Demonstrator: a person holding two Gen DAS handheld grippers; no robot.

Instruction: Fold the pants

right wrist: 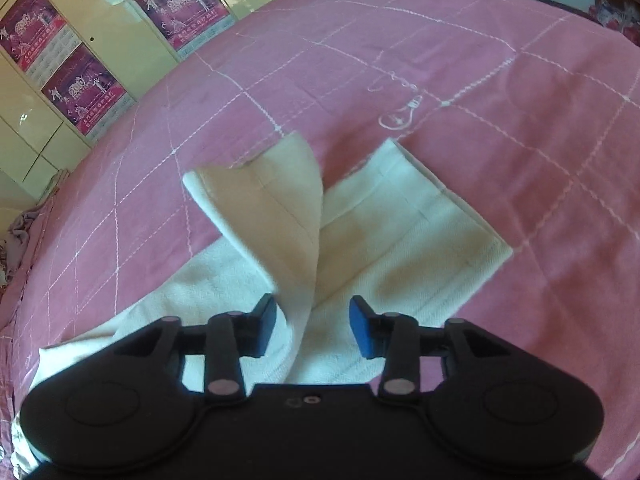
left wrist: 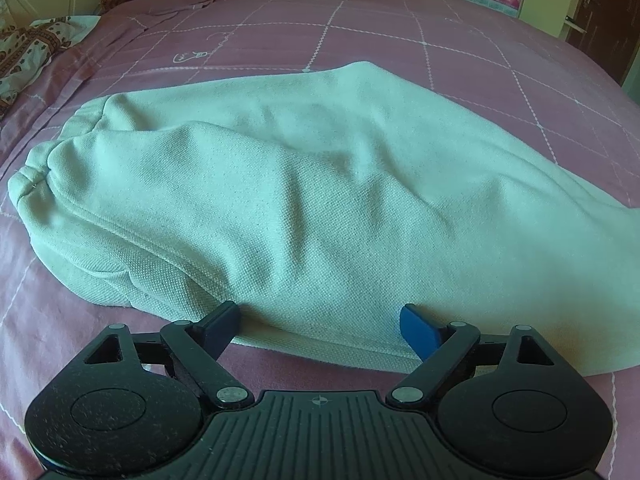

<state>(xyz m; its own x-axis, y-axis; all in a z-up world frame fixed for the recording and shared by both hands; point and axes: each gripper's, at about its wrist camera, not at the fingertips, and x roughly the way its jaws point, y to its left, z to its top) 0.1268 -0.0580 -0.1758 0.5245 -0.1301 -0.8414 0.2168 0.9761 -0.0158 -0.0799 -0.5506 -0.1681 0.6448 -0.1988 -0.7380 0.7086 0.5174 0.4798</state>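
So the pants (left wrist: 304, 184) are laid out lengthwise on the bed (left wrist: 460, 40), pale fabric on a pink checked cover, and each gripper has taken one end, which makes sense if the plan is to bring the ends together.

The left gripper (left wrist: 320, 326) sits low at the near edge of the pants, around the wide bunched part. The gathered waistband (left wrist: 36, 184) is off to its left. Its jaws are spread wide, with the fabric edge right between the tips or just past them. Nothing is pinched yet. I'd guess it's parked there either to pin that end down or to scoop the edge once it closes.

The right gripper (right wrist: 312, 330) is over at the leg end. The two cuffs aren't stacked: the left cuff (right wrist: 264, 184) is curled up and crosses over the other leg, while the right cuff (right wrist: 432, 216) lies flat on the bed. A standing ridge of that curled leg runs straight into the gap between the jaws, which are apart and not touching it as far as I can tell. That view is a bit blurry, though.

It looks like the legs need lining up first, and that loose leg will probably flop if it's grabbed off-centre.
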